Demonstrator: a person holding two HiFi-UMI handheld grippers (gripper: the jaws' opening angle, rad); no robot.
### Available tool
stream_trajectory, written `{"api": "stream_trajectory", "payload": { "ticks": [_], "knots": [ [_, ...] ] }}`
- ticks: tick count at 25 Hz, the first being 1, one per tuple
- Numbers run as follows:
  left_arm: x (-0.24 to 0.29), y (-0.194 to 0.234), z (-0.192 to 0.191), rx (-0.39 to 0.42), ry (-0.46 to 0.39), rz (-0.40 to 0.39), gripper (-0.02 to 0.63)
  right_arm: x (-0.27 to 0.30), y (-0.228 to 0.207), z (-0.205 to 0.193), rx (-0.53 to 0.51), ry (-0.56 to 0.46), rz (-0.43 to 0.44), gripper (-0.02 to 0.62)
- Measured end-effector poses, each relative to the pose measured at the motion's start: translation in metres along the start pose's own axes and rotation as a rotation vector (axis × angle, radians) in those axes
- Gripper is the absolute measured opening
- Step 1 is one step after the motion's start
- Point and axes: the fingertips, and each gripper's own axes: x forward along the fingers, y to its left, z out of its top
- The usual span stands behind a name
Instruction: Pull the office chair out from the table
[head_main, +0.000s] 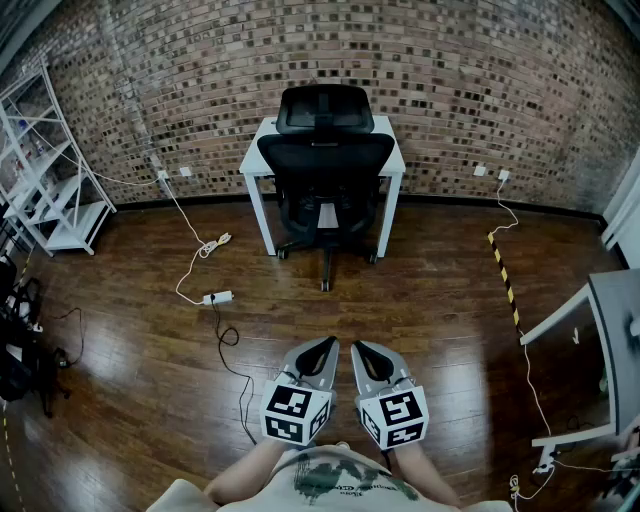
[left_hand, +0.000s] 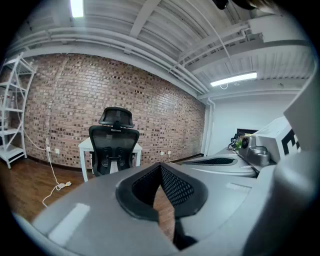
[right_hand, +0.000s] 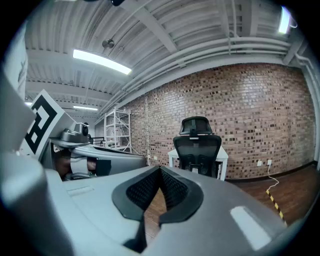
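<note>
A black mesh office chair (head_main: 325, 165) with a headrest stands pushed under a small white table (head_main: 262, 150) against the brick wall, its back toward me. It also shows in the left gripper view as the chair (left_hand: 113, 145) and in the right gripper view as the chair (right_hand: 197, 147), far ahead. My left gripper (head_main: 330, 345) and right gripper (head_main: 357, 347) hover side by side near my body, well short of the chair. Both are shut with nothing between the jaws.
A white power strip (head_main: 217, 297) and cables (head_main: 190, 235) lie on the wooden floor left of the chair. A white shelving rack (head_main: 45, 170) stands at the left wall. A yellow-black floor strip (head_main: 503, 275) and another table (head_main: 605, 340) are at the right.
</note>
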Motion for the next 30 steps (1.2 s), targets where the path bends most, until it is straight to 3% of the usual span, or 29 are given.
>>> {"api": "stream_trajectory", "payload": {
  "ticks": [12, 30],
  "knots": [
    [0.044, 0.034, -0.003, -0.022, 0.015, -0.017, 0.014, 0.050, -0.031, 0.002, -0.034, 0.018, -0.020, 0.000],
    [0.158, 0.164, 0.063, -0.018, 0.002, -0.059, 0.014, 0.215, -0.085, 0.051, -0.048, 0.034, -0.068, 0.000]
  ]
}}
